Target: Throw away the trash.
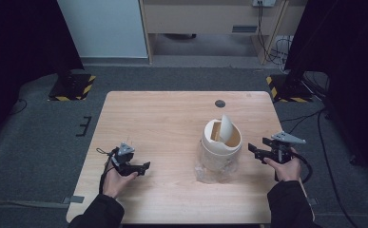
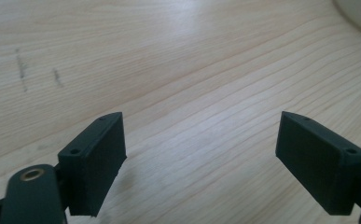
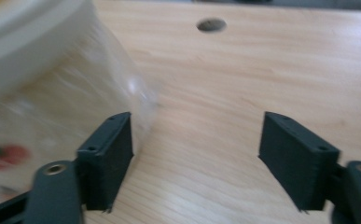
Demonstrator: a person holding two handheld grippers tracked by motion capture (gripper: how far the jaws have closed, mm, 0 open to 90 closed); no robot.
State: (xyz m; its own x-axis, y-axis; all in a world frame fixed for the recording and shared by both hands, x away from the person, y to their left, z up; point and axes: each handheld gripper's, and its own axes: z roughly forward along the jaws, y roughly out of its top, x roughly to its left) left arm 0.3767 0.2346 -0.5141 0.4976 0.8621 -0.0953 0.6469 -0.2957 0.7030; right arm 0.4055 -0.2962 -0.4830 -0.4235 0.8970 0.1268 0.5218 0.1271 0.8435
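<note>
Wooden table (image 1: 172, 118) first — big pale top w/ a dark round hole (image 1: 220, 103) near the far edge. On it, right of centre, a cream bin (image 1: 221, 145) w/ a swing lid (image 1: 226, 127) tipped up, and a clear plastic liner (image 1: 214, 169) bunched around its base. The right gripper (image 1: 257, 150) hangs just beside the bin's right side, jaws spread wide, nothing between them. The left gripper (image 1: 143, 167) sits well apart from the bin, low over bare wood, jaws also wide apart and empty.

Risks, as I judge them: the bin looks light and tall, so a sideways nudge from the right gripper could tip or slide it; the liner is thin and slippery, so a pinch may grab film only and pull it off or tear it. The tilted lid could swing (loose pivot, prob.) if bumped.

Writing: none legible — there's a red-green mark (image 3: 3, 154) through the plastic in the right gripper view, too blurred to read.
</note>
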